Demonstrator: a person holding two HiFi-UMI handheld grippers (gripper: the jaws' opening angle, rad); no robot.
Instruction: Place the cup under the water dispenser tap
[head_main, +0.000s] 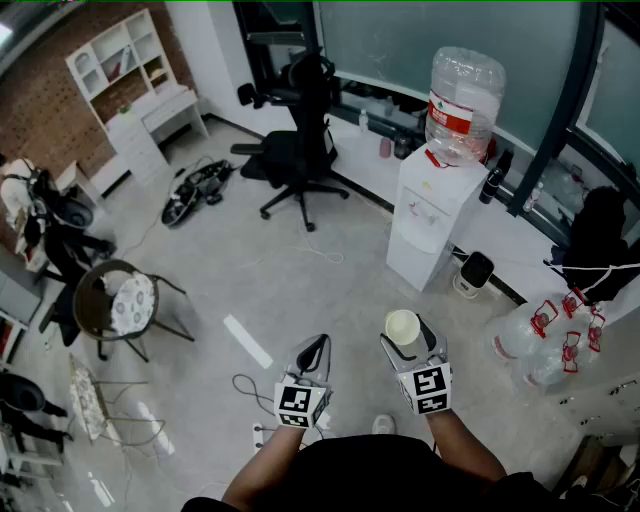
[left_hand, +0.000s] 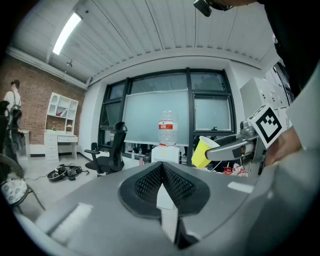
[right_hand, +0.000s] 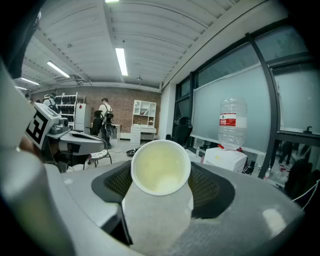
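The person stands on open office floor with both arms out in front, a tool in each hand. The right claw has the cup between its two jaws, which stand fairly wide apart and press on the cup's sides. The right gripper view looks straight into the cup's round white rim and pale yellowish inside, and nothing can be seen in it. The dark ribbed pads show on either side behind it. From the left gripper view the cup's outside is yellow, and it leans a little, its mouth tipped back toward the body of the claw that holds it. The cup sits near the jaw tips and is carried in the air, resting on nothing. The left claw is held just beside the right one and a bit lower in the head view. Its jaws are closed together to a point, with nothing between them. The water dispenser, a white box with a big clear bottle upended on top, stands well apart from the cup, ahead and slightly to the right against the window wall. The taps on its front are too small to make out clearly. A black office chair stands to the dispenser's left. Some empty clear bottles lie on the floor to the right, and a round chair sits off to the left.
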